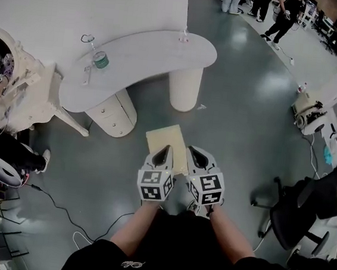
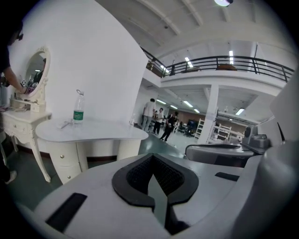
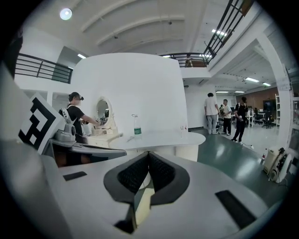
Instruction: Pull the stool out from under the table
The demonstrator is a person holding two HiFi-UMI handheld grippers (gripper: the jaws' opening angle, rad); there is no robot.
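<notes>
The stool (image 1: 167, 138), with a square beige top, stands on the grey floor just in front of the curved white table (image 1: 147, 50), out from under it. My left gripper (image 1: 166, 150) and right gripper (image 1: 193, 152) hang side by side over the stool's near edge, both shut with nothing between the jaws. The left gripper view looks past the shut left gripper (image 2: 154, 179) to the table (image 2: 93, 131). Looking along the shut right gripper (image 3: 148, 175), I see the table (image 3: 163, 138), and a strip of the stool's beige top (image 3: 140, 203) shows below the pads.
A water bottle (image 1: 100, 59) stands on the table. A white dressing table with a mirror (image 1: 17, 88) and a person are at the left. A black office chair (image 1: 297, 217) is at the right, a cable (image 1: 59, 207) on the floor, people (image 1: 282, 20) far back.
</notes>
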